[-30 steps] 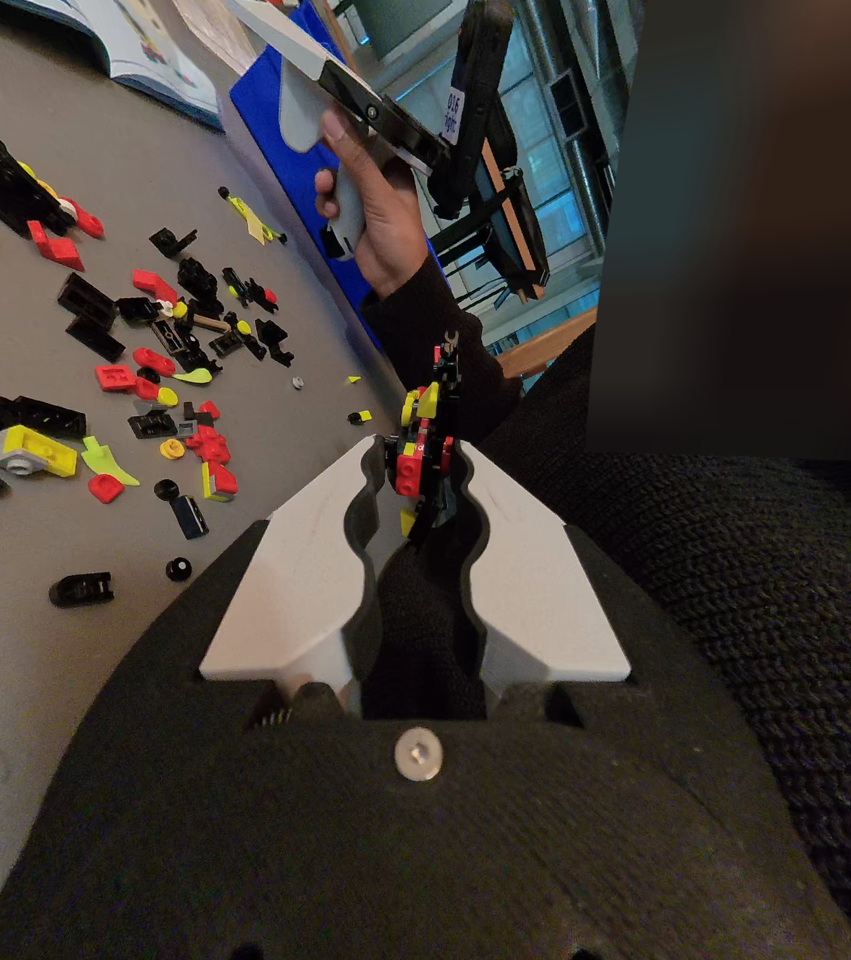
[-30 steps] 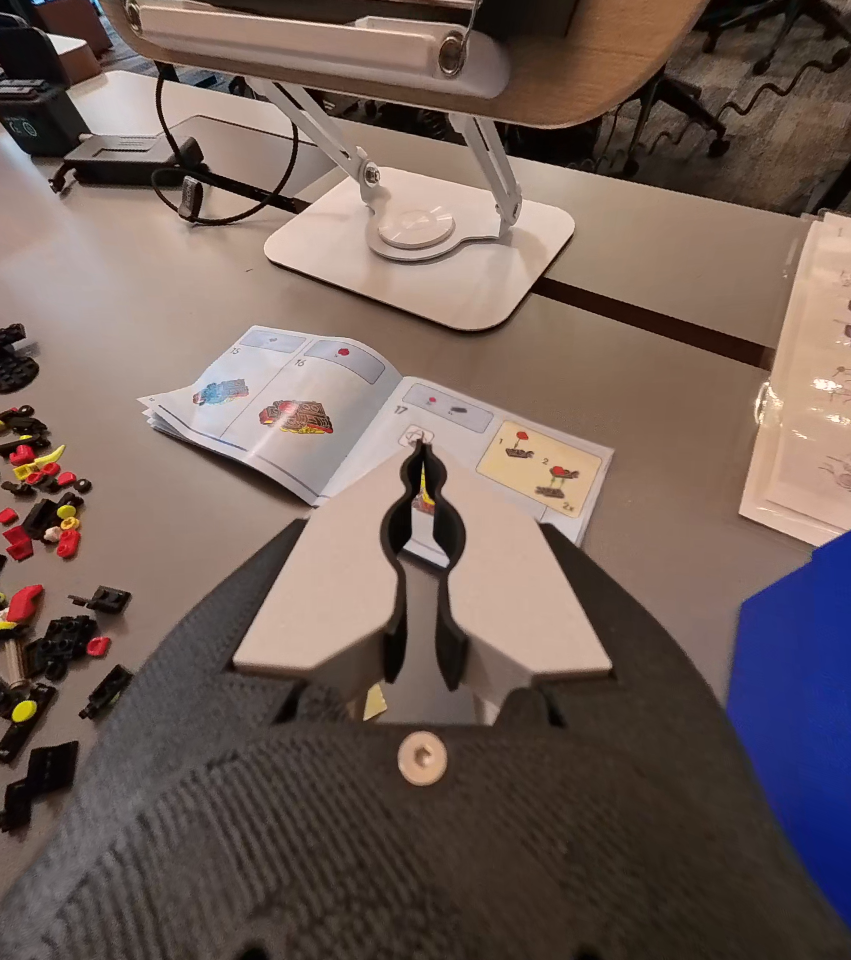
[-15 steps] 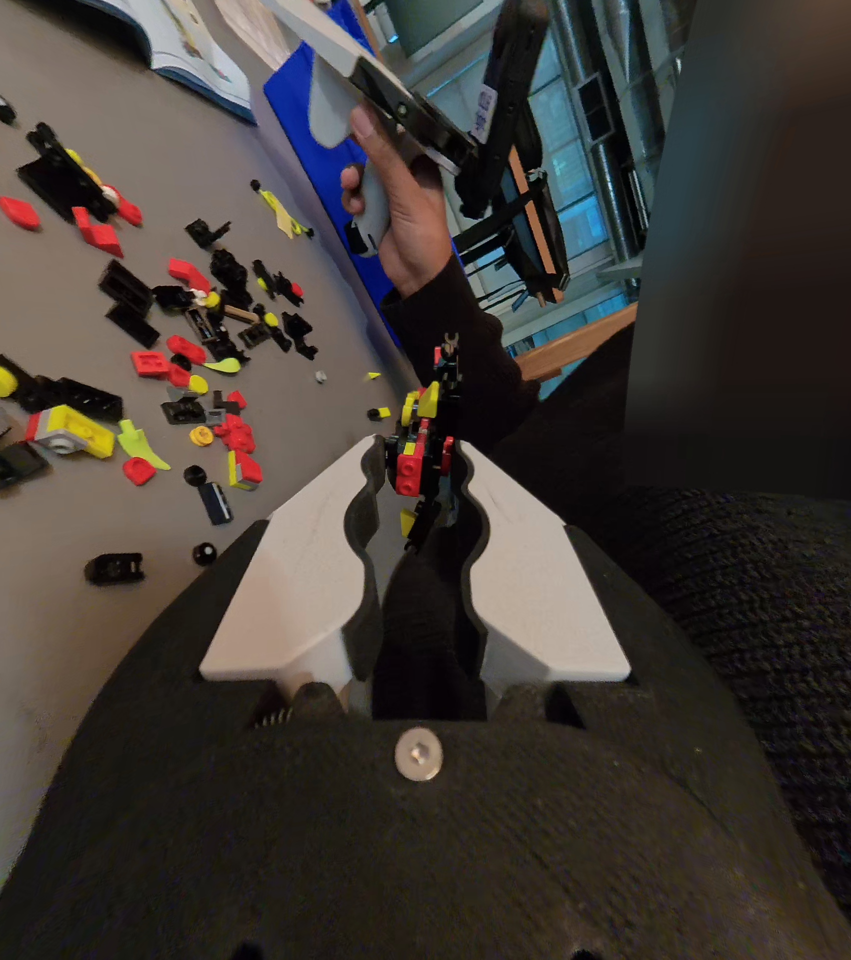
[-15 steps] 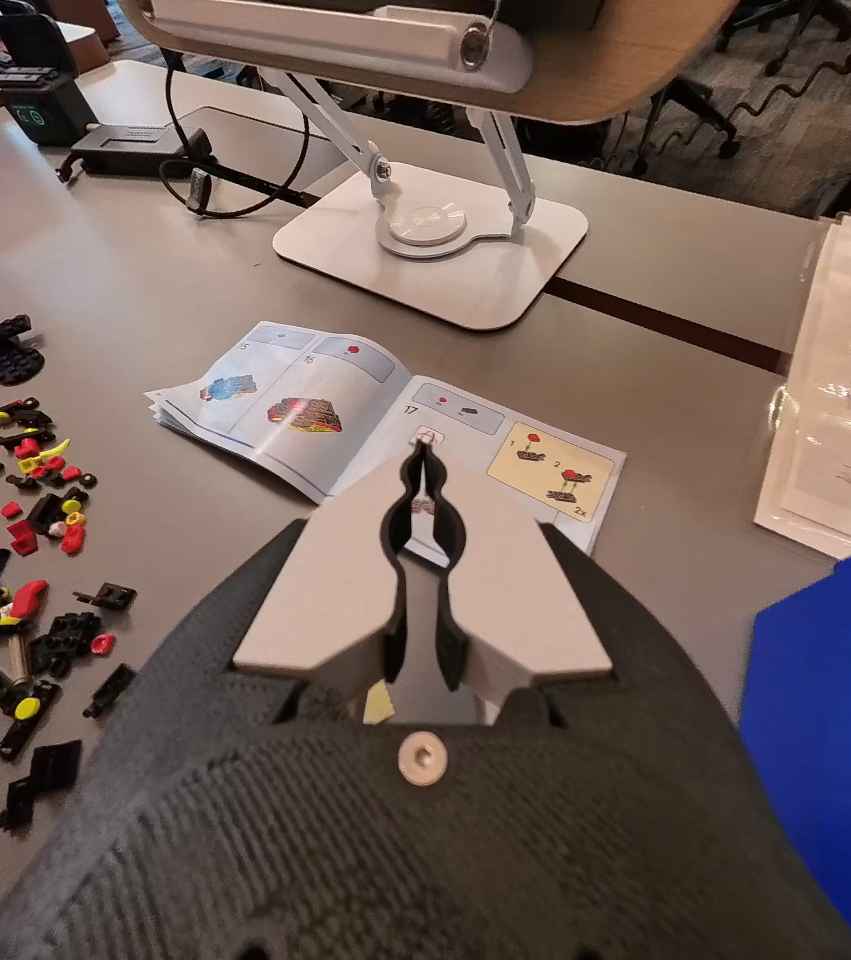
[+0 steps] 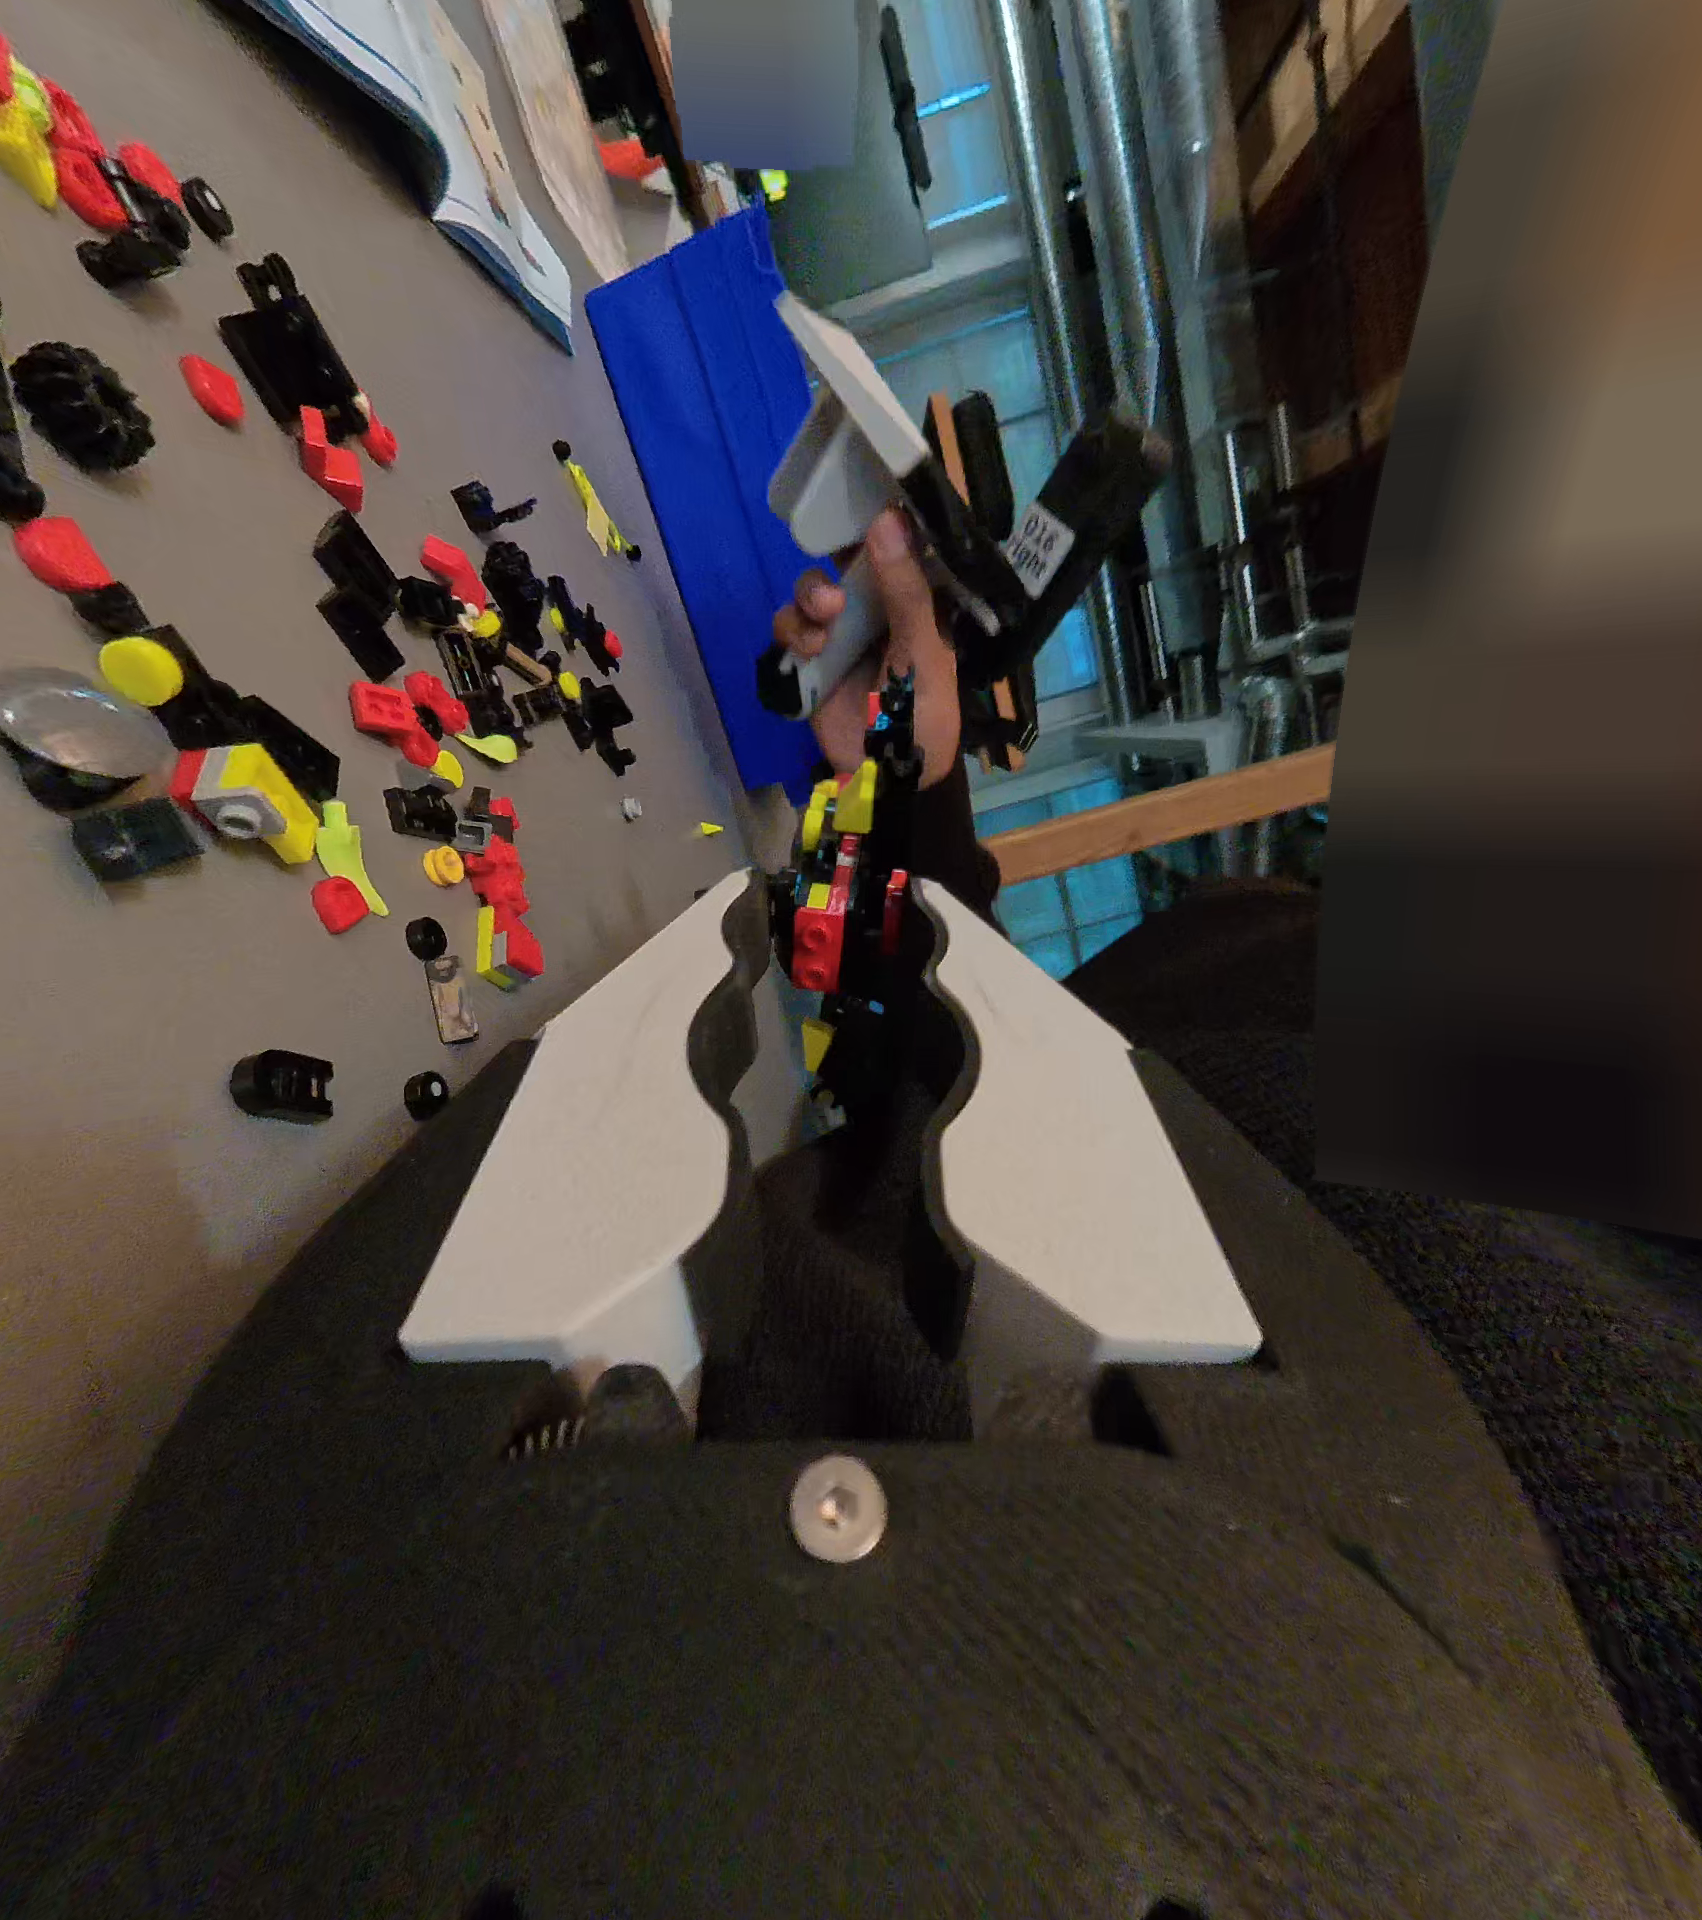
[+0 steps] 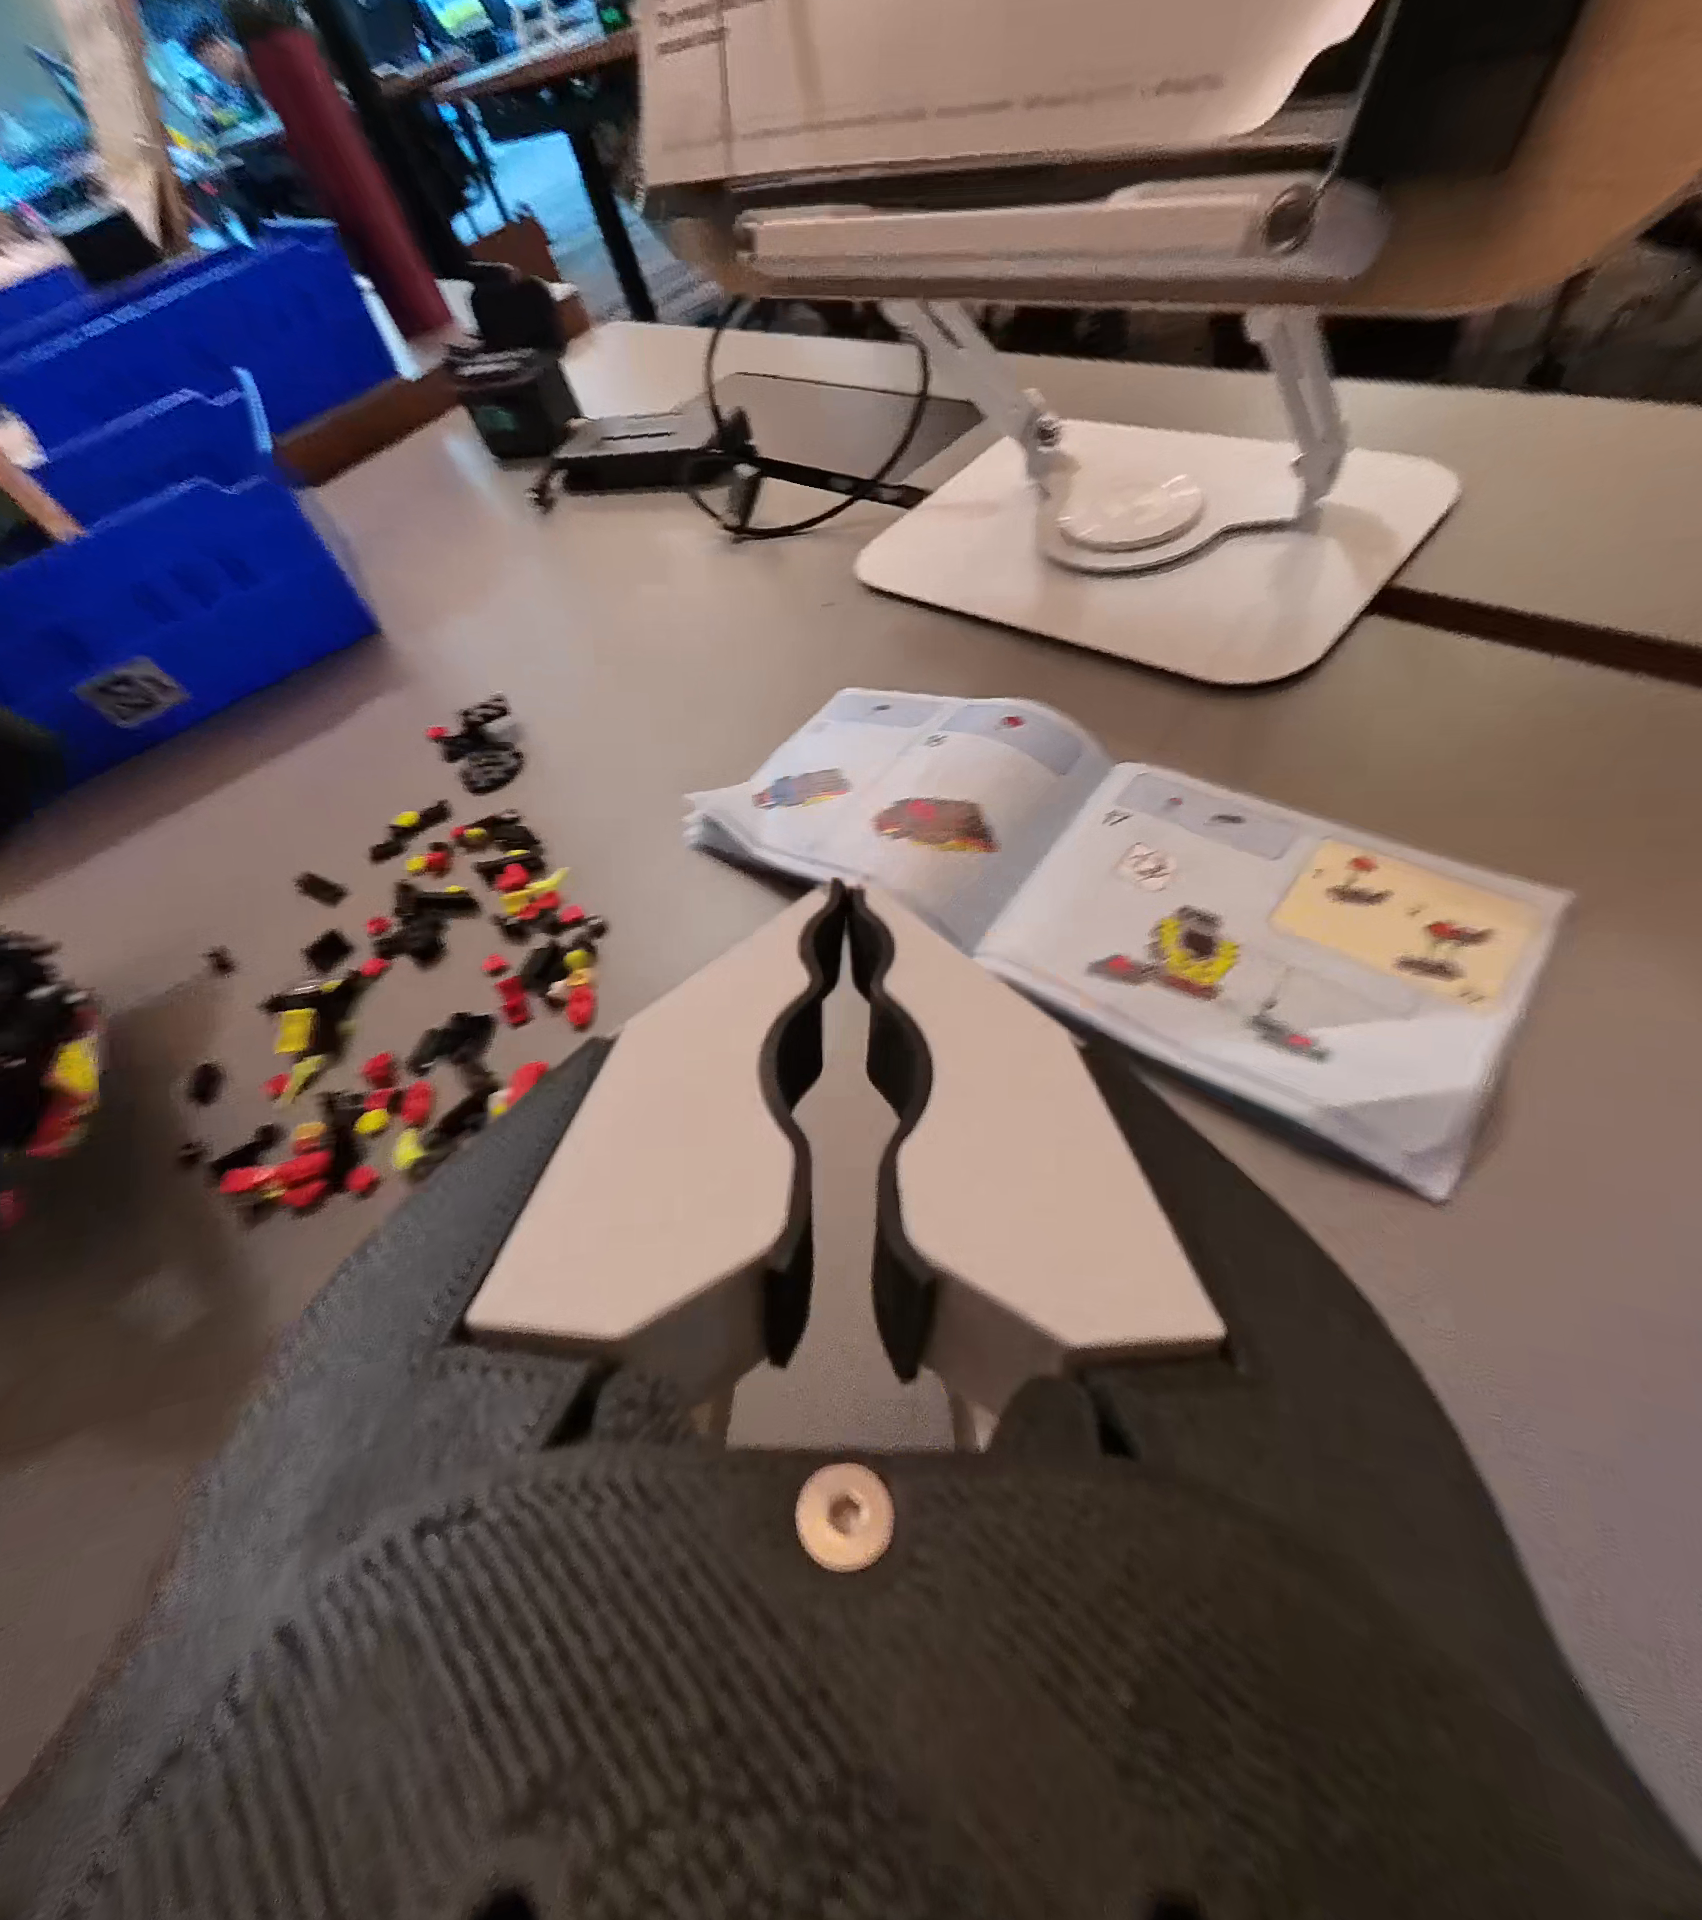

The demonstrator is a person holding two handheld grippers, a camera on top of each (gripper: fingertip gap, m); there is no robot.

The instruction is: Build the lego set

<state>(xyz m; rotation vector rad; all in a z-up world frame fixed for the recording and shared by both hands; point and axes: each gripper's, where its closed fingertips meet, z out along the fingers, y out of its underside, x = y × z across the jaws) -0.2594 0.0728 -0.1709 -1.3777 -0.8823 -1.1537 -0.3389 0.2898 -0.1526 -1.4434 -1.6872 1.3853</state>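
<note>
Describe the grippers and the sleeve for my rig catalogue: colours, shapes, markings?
Both the left gripper and the right gripper have two pale grey wedge-shaped fingers with wavy black inner pads, on a textured black body with a silver screw. From the left wrist view, the right gripper has a grey handle, black frame and a small white label. The person's sleeve is black.

Lighting: even indoor light, moderately bright; soft, short shadows under the loose red, yellow and black plastic bricks point(image 5: 431, 717) on the matte grey tabletop point(image 6: 639, 644). Cool daylight from windows in the left wrist view's background.
Glare: slight sheen on the open paper instruction booklet point(image 6: 1138, 904).
Blur: right wrist view smeared throughout, worst at left edge.
Distortion: wide-angle bending at the borders of both views.
</note>
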